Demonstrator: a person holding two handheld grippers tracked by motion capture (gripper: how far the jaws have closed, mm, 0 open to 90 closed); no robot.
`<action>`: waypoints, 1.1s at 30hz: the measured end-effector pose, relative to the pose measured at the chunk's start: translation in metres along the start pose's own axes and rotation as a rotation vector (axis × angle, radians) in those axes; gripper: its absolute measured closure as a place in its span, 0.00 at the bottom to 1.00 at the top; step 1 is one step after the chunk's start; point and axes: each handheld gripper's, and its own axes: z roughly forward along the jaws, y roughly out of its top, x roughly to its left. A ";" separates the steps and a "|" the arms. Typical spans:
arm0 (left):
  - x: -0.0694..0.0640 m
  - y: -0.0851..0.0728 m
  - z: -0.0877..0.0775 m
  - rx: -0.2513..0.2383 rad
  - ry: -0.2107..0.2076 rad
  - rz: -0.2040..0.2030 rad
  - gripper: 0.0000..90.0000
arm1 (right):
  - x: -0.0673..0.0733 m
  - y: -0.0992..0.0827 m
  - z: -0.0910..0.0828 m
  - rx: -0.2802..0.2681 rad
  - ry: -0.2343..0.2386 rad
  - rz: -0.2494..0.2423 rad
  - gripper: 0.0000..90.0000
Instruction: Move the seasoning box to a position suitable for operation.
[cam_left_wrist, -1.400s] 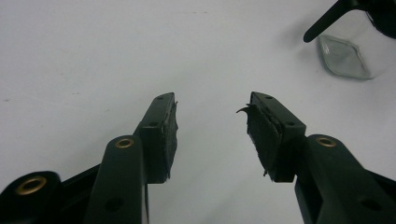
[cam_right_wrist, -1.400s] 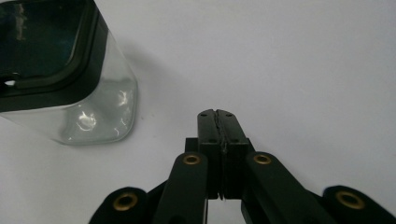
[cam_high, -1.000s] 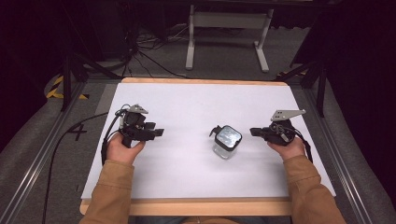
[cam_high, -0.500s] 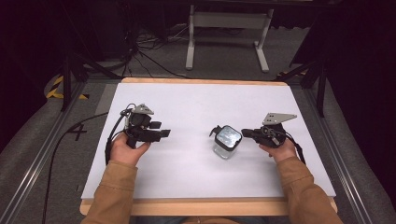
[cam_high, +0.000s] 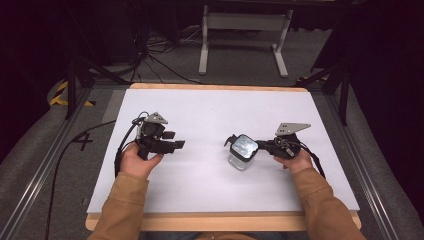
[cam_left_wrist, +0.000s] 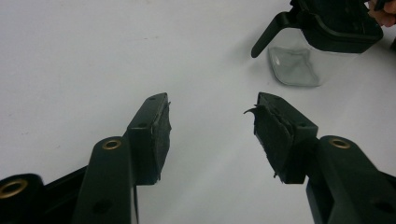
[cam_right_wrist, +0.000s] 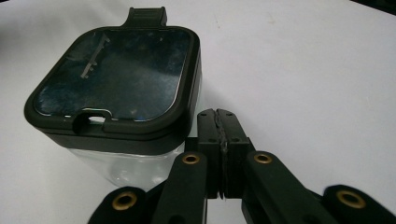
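Note:
A small clear plastic container (cam_high: 242, 151) with a black snap lid and a side latch stands right of the table's middle. My right gripper (cam_high: 261, 145) is at its right side; in the right gripper view the right gripper (cam_right_wrist: 219, 117) is shut, pads pressed together with nothing between them, right against the lid's corner on the container (cam_right_wrist: 116, 79). My left gripper (cam_high: 179, 144) rests left of the middle, pointing at the container. In the left gripper view the left gripper (cam_left_wrist: 210, 119) stands open over bare table, with the container (cam_left_wrist: 295, 65) farther off at the upper right.
The white table top (cam_high: 210, 107) has a wooden front edge (cam_high: 220, 222). Behind the table stands a white metal stand (cam_high: 242, 22). Cables (cam_high: 150, 55) lie on the floor at the back left. Metal rails run along both sides.
My right gripper has slid left up to the container's lid. My left gripper has shifted slightly right and toward the front, still open.

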 end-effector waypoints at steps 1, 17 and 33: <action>0.000 0.000 0.000 0.000 0.000 0.000 0.51 | 0.000 0.000 0.000 0.000 0.000 0.000 1.00; -0.001 0.005 0.005 0.000 -0.014 0.010 0.51 | 0.010 0.000 -0.003 0.044 -0.001 0.008 1.00; -0.012 0.026 0.030 0.035 -0.079 0.056 0.51 | 0.037 -0.010 -0.010 0.060 0.007 -0.027 0.99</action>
